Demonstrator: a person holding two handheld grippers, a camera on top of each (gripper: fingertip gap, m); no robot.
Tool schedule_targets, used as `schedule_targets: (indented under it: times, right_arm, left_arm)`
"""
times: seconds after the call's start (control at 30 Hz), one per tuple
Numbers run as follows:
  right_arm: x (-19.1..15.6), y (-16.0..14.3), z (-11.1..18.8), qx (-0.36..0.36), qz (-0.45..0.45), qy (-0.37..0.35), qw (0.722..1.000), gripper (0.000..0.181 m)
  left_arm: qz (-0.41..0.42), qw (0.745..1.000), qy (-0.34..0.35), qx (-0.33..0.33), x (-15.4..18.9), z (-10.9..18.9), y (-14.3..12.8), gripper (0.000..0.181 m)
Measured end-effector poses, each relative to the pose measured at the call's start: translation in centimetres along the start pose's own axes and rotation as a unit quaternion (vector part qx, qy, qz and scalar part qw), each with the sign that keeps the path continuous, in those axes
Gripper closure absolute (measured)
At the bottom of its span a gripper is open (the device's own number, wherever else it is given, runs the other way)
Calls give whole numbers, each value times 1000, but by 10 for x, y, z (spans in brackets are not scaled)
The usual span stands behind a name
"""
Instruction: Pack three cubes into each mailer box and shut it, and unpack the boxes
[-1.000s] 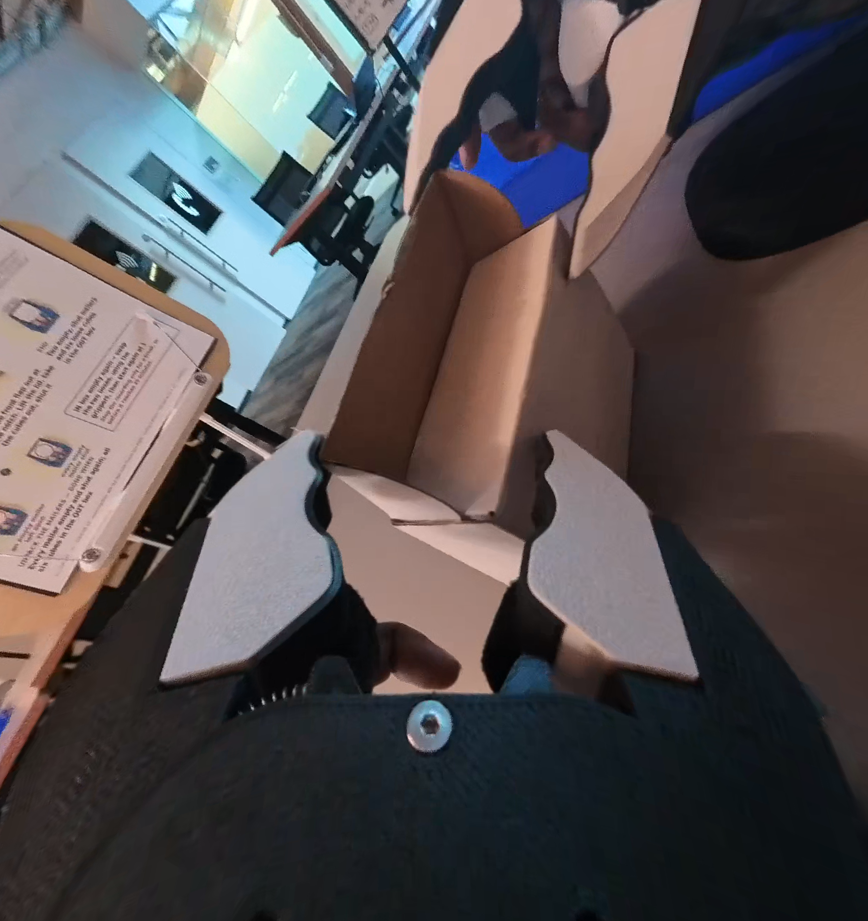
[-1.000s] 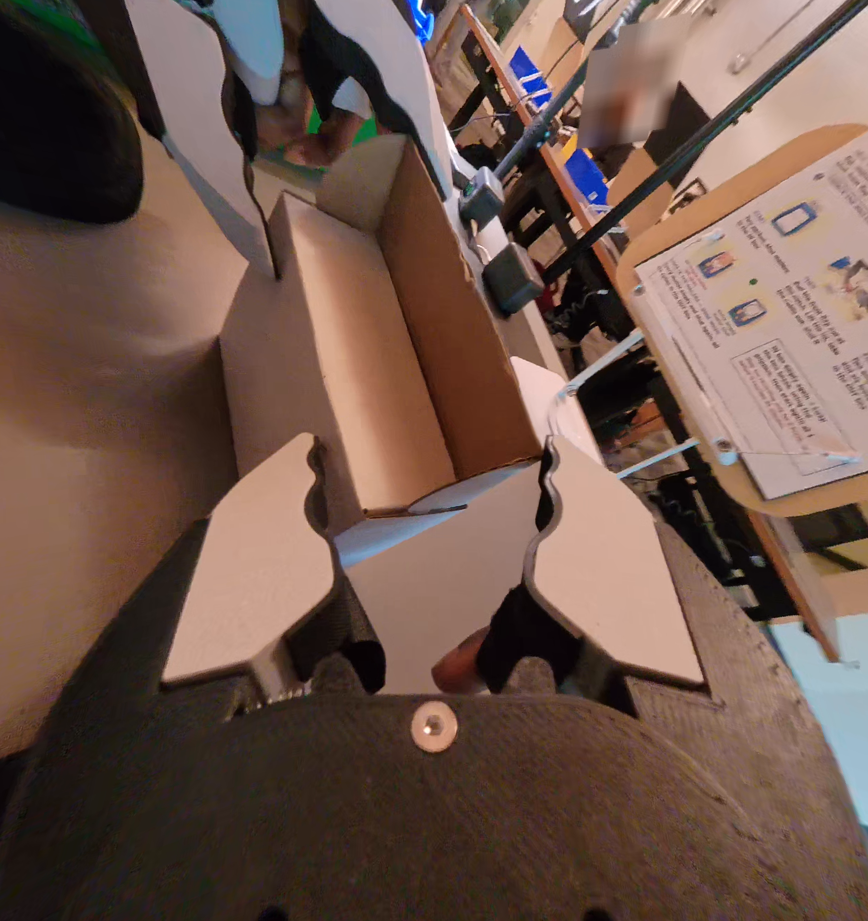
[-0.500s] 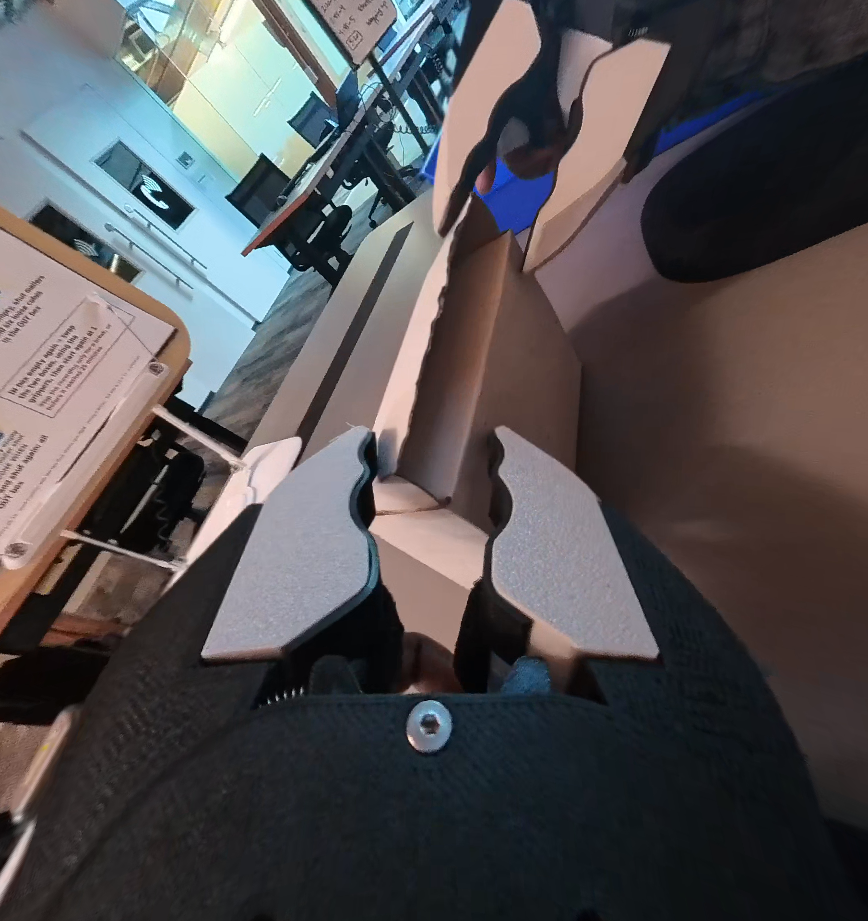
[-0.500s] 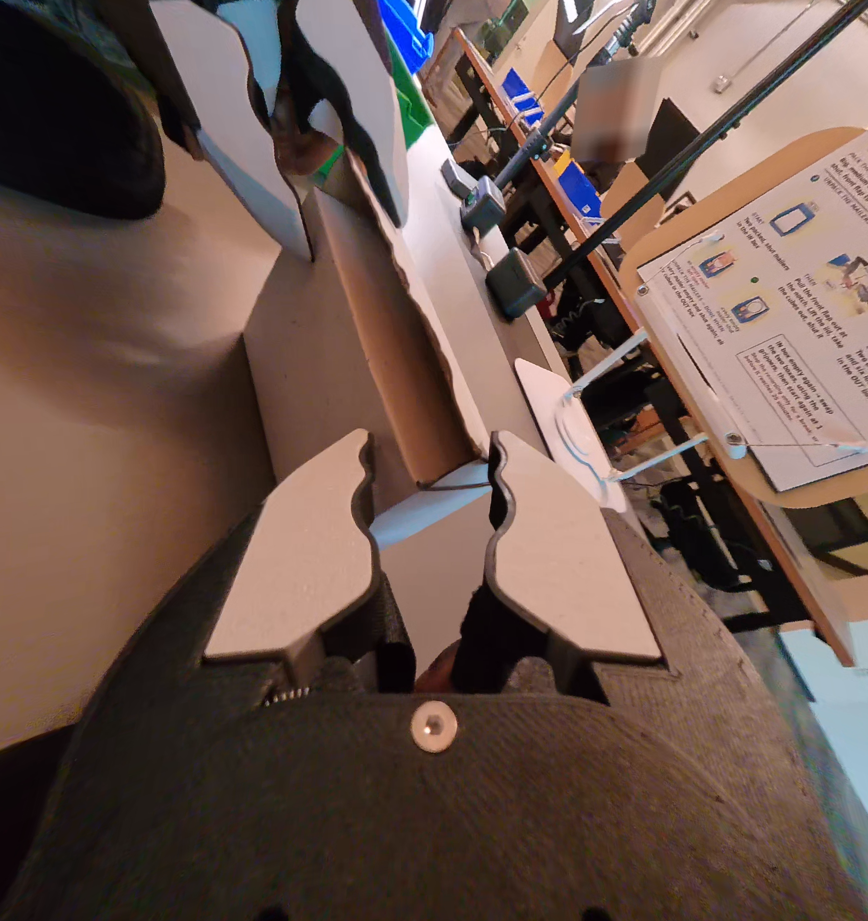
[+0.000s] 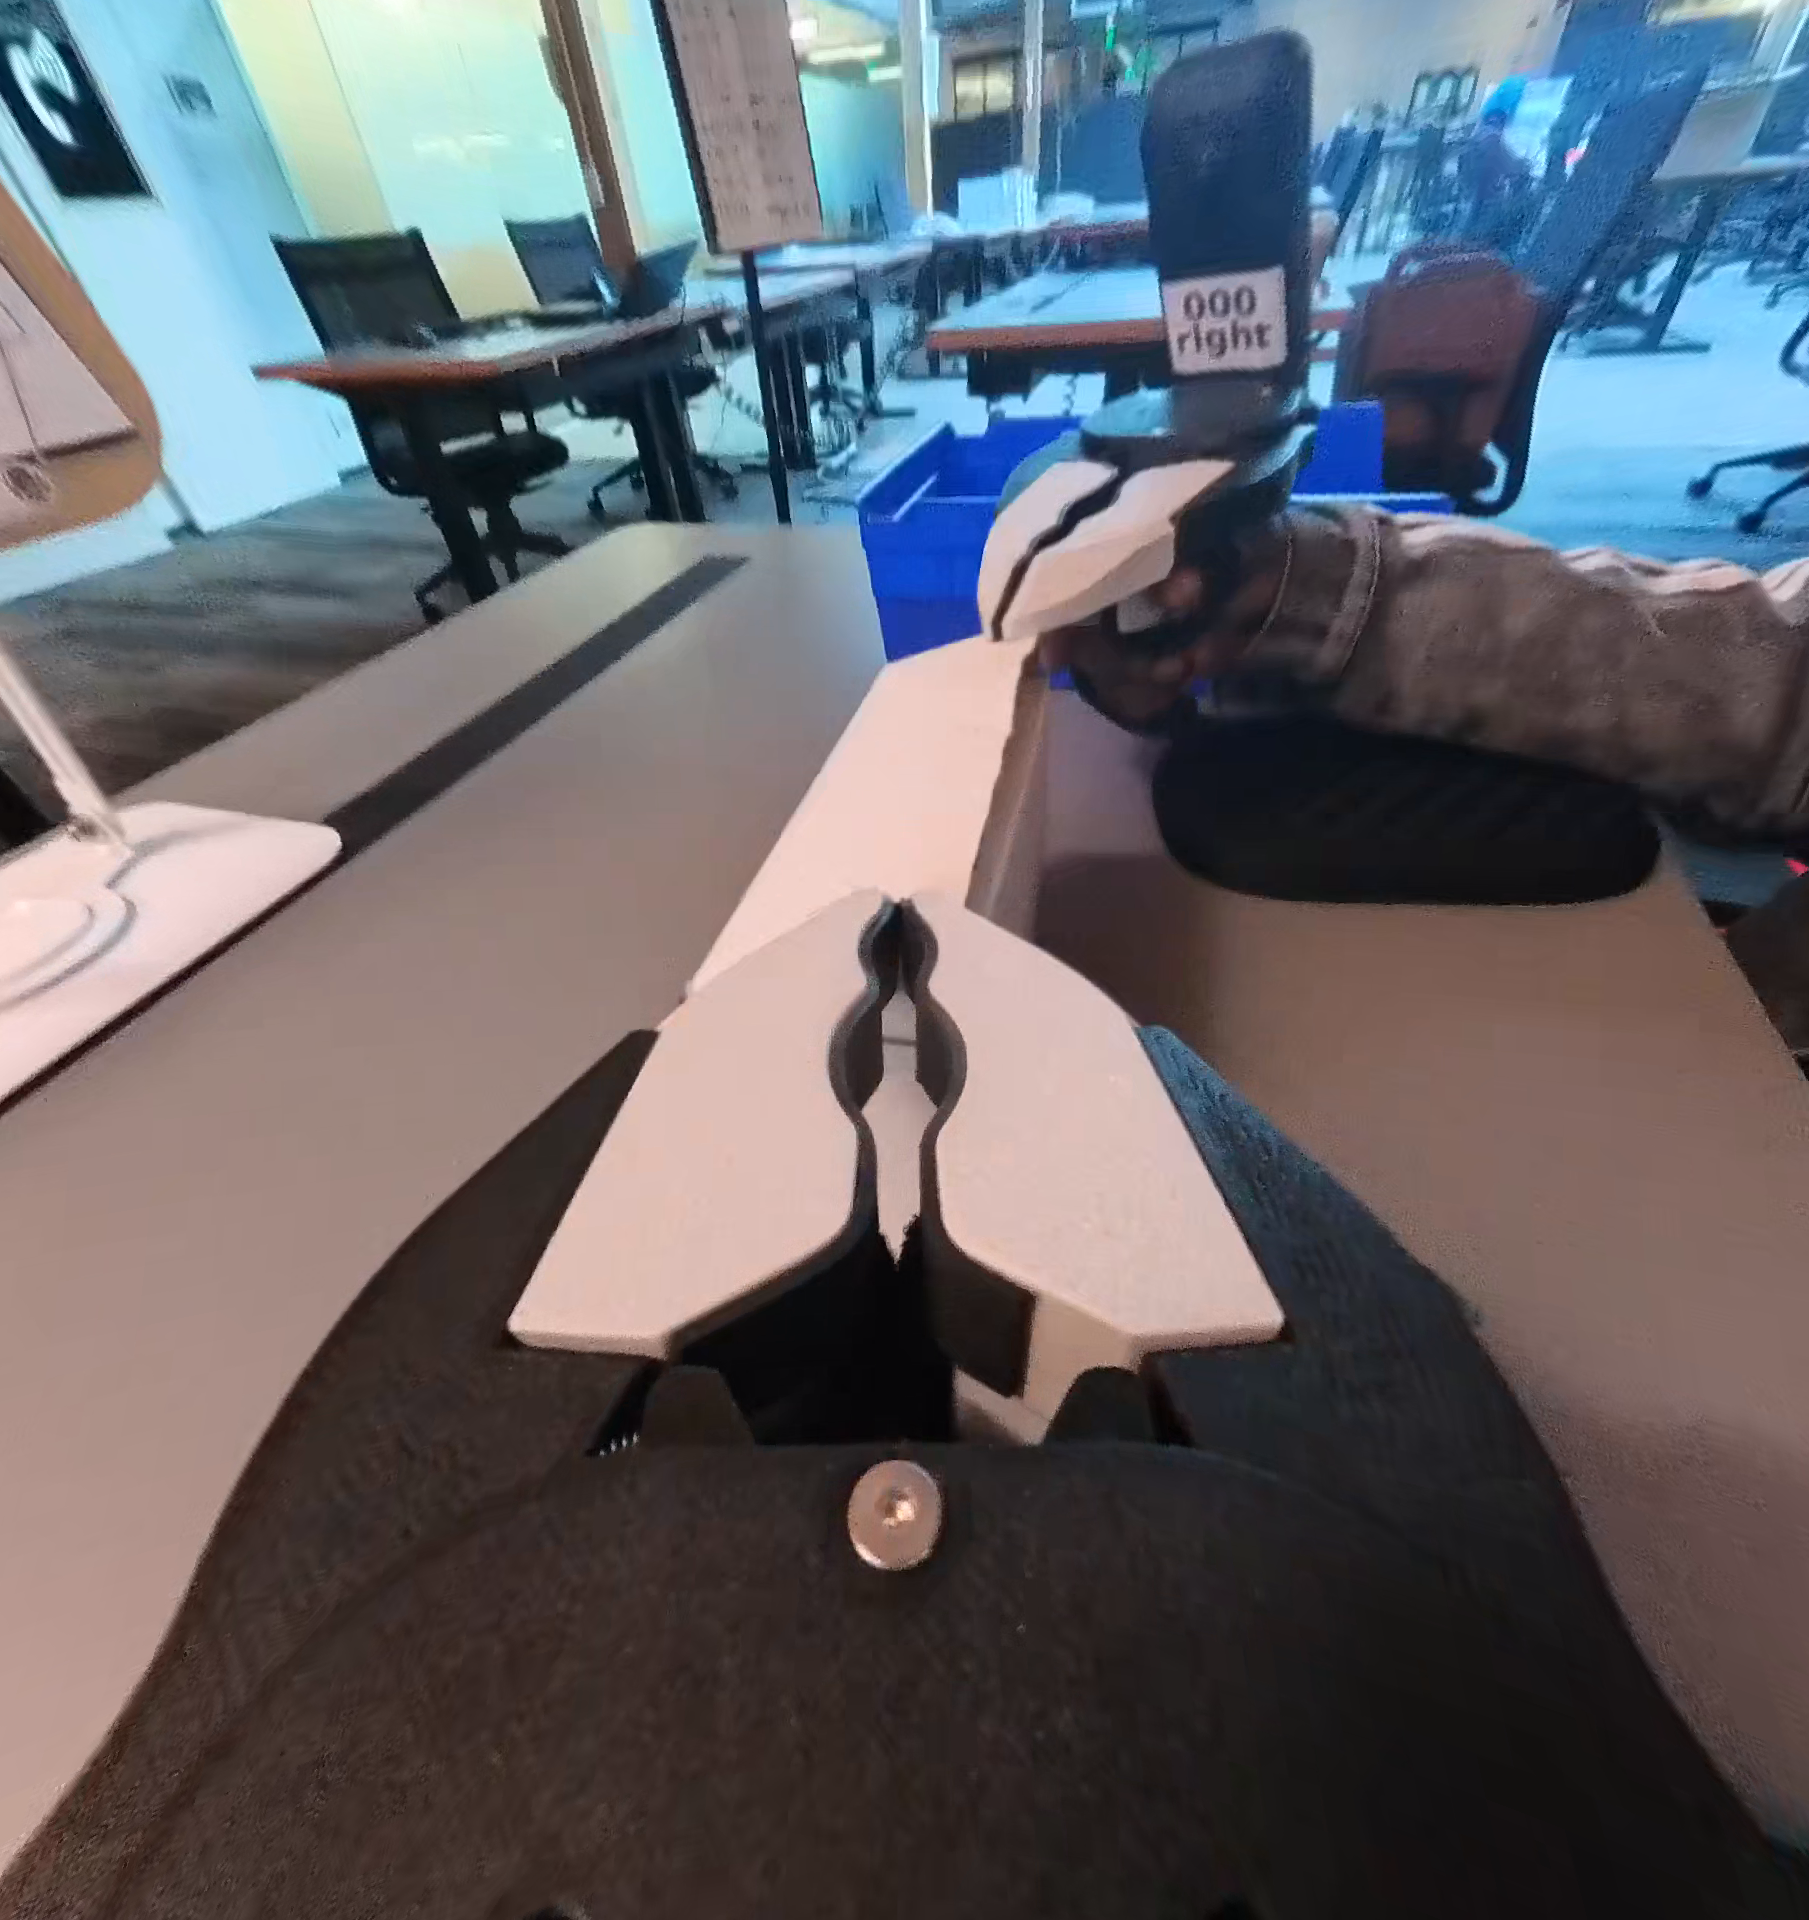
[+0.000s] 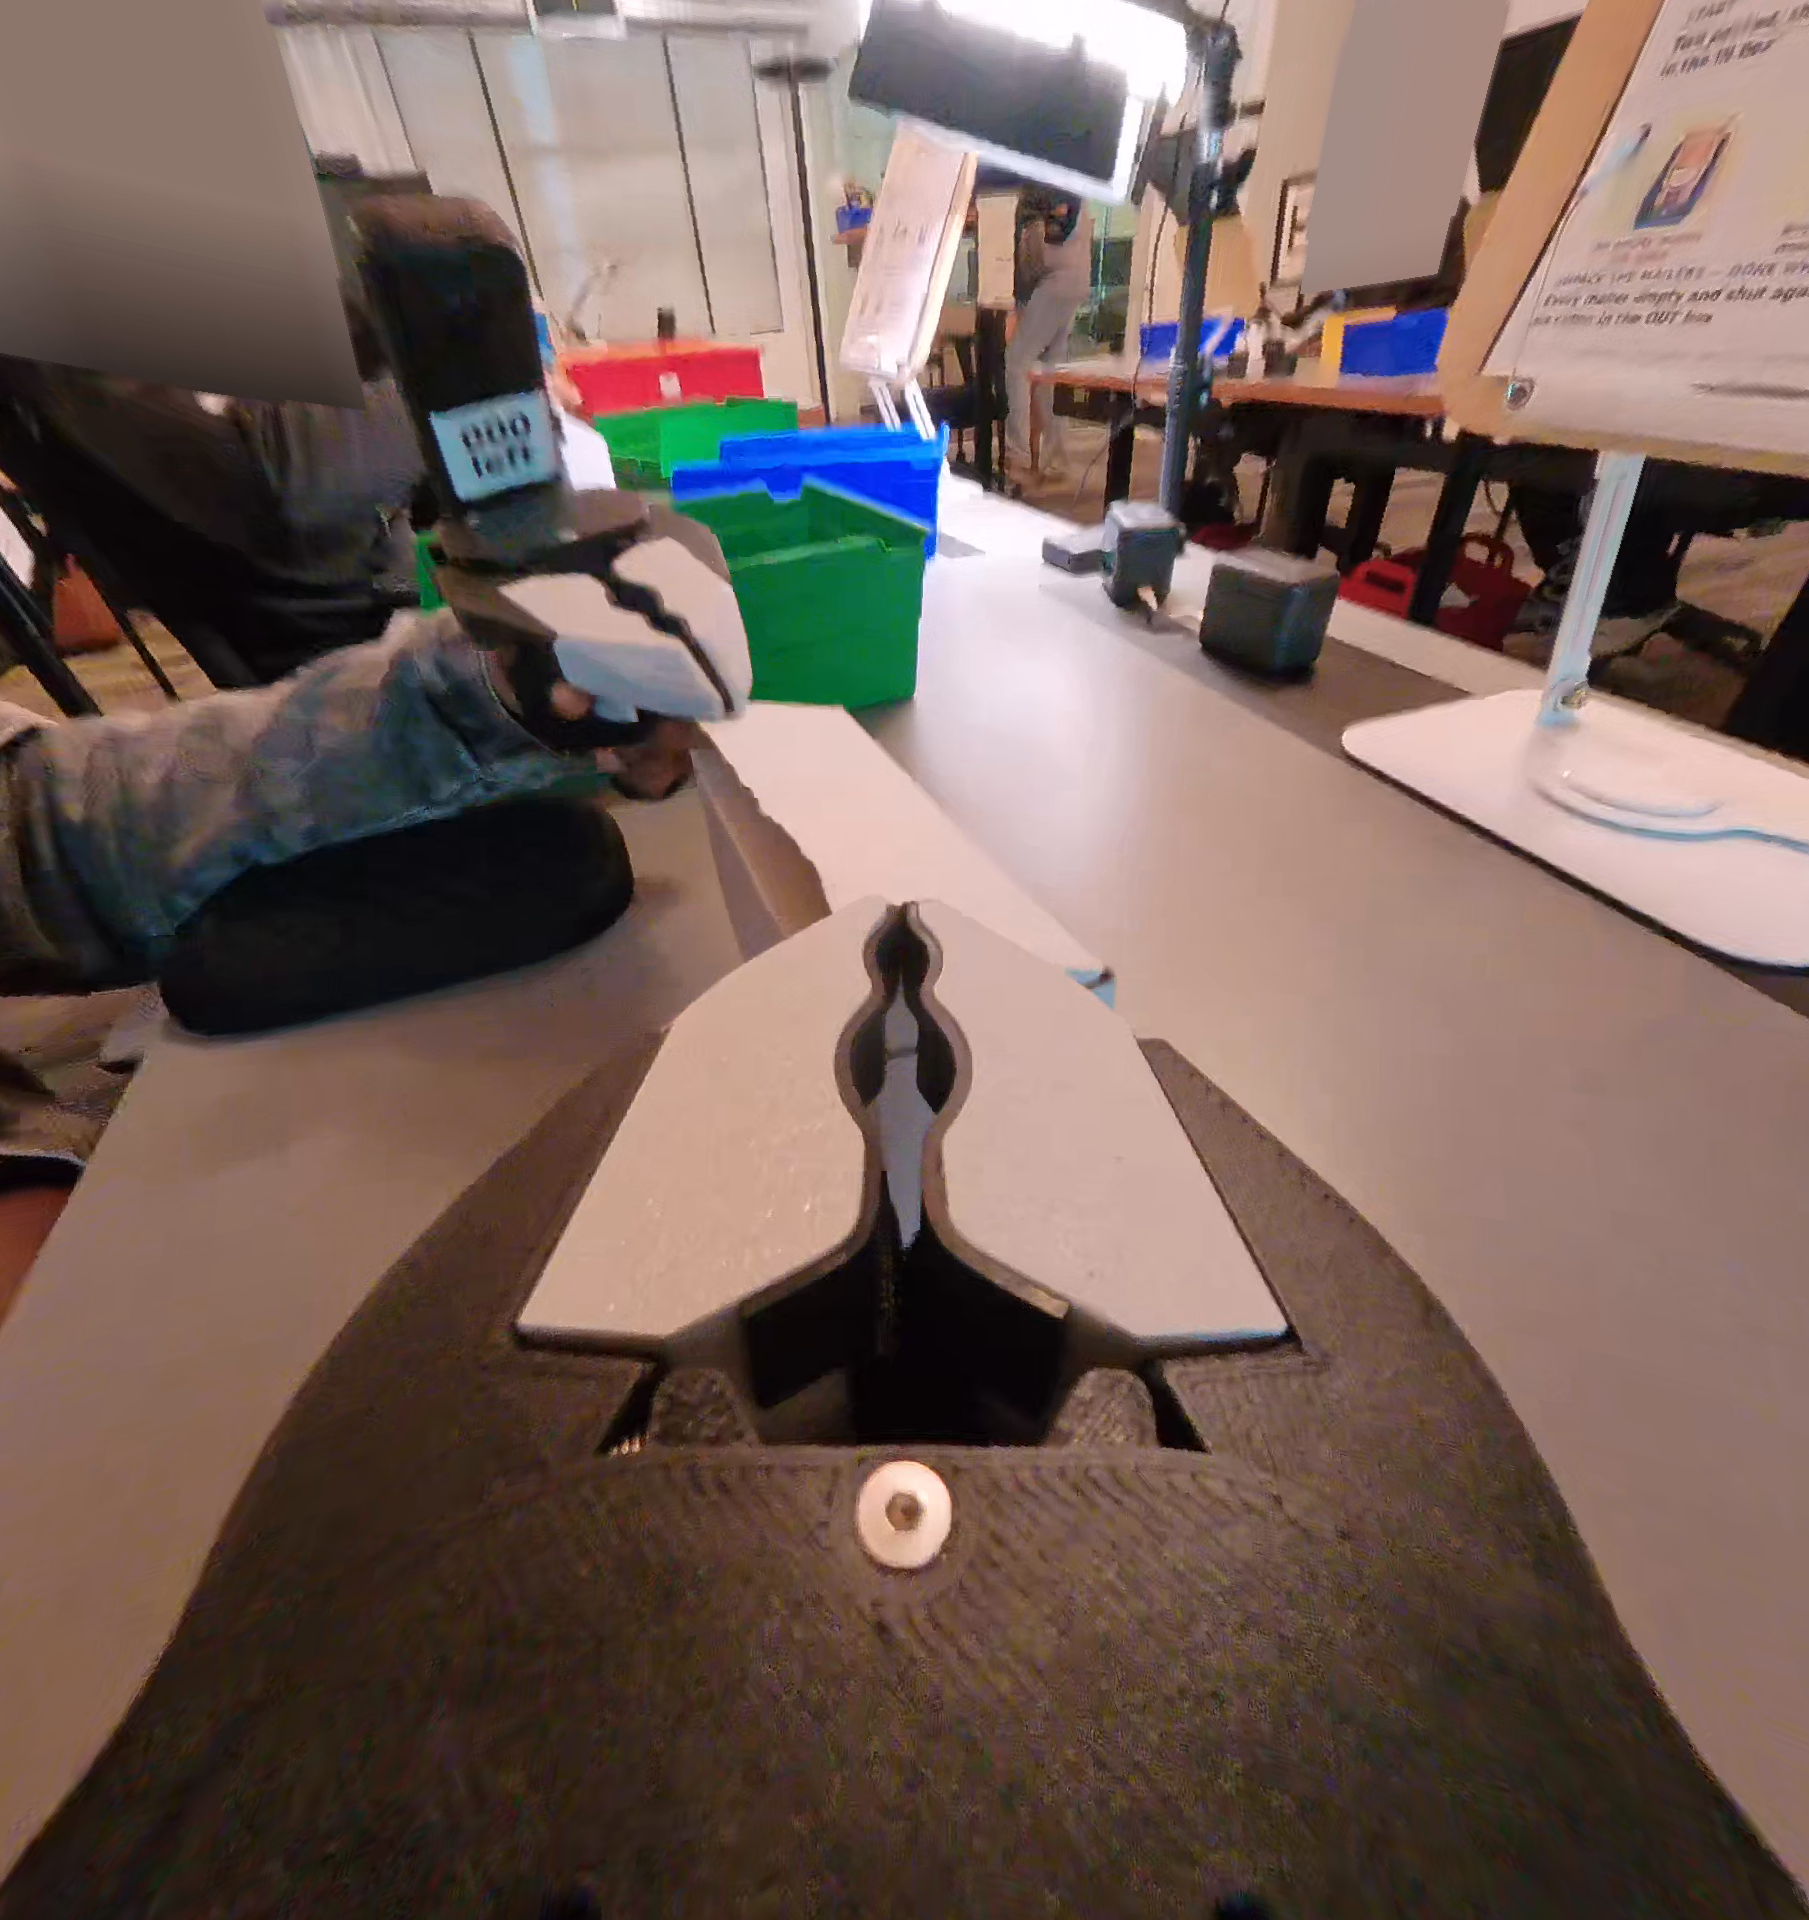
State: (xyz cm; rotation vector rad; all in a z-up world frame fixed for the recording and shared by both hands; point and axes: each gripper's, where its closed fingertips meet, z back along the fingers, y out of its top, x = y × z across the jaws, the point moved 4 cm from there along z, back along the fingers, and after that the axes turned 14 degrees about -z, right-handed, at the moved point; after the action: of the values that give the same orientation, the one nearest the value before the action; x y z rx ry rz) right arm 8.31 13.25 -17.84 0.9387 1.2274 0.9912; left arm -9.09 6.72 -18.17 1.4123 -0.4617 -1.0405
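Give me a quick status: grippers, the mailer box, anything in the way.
Left gripper and right gripper both shut, each pinching the front flap at opposite ends. Mailer box flap held upright. Nothing blocking on the table.

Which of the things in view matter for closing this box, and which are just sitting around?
Part of the job:
- mailer box, each end of its front flap pinched
- left gripper, shut on the flap
- right gripper, shut on the flap

Just lying about:
- green bin
- blue bin
- sign stand
- dark boxes

Mailer box [image 5: 1347,1039] interior hidden by closed lid; contents unverifiable. Instruction board [image 6: 1700,208] cut off at right edge. Background desks [image 5: 1066,301] blurred.
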Motion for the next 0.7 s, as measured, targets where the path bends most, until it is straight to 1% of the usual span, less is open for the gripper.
schedule_targets:
  times: [0.03, 0.07, 0.17, 0.3, 0.4, 0.43, 0.47, 0.5, 0.53, 0.57, 0.6, 0.63, 0.67, 0.7]
  right_arm:
    - [3, -6, -1, -24, 7, -10, 1000, 181]
    - [4, -9, -1, -25, 13, -8, 1000, 181]
    - [4, -11, -1, -28, -2, 2, 1000, 181]
    - [5, -12, -2, -35, 8, -7, 999, 181]
    - [4, -12, -1, -34, 19, -13, 999, 181]
    - [3, -11, -1, -34, 30, -17, 999, 181]
    - [2, -10, -1, -32, 30, -21, 999, 176]
    - [2, -7, 0, -20, 6, -20, 1000, 161]
    - [3, 0, 1, 3, -44, -12, 999, 146]
    - [8, 7, 3, 24, -107, -8, 994, 131]
    - [12, 13, 6, 43, -161, 1, 986, 124]
    - [20, 16, 10, 55, -207, -8, 977, 125]
    - [28, 14, 12, 58, -242, -23, 968, 122]
    - [33, 8, 13, 48, -266, -29, 962, 119]
  left_arm:
    - [4, 1000, -5, -14, 0, -1, -4, 181]
    - [6, 1000, -16, -25, 2, -2, -7, 181]
    - [9, 999, -21, -23, 2, -2, -8, 181]
    - [7, 999, -18, -35, 1, -2, -8, 181]
    - [12, 999, -13, -32, 2, -1, -8, 181]
    - [8, 1000, -7, -27, 1, -1, -7, 180]
    - [9, 1000, 13, -17, -3, 1, -6, 167]
    - [26, 999, 29, 6, -7, 4, -2, 148]
    - [63, 996, 45, 34, -14, 8, 4, 136]
    - [110, 990, 61, 61, -22, 13, 10, 131]
    - [159, 981, 81, 79, -31, 18, 12, 129]
    - [202, 972, 85, 90, -37, 22, 11, 124]
    - [242, 964, 75, 83, -38, 22, 7, 123]
    - [278, 957, 58, 63, -37, 19, -1, 119]
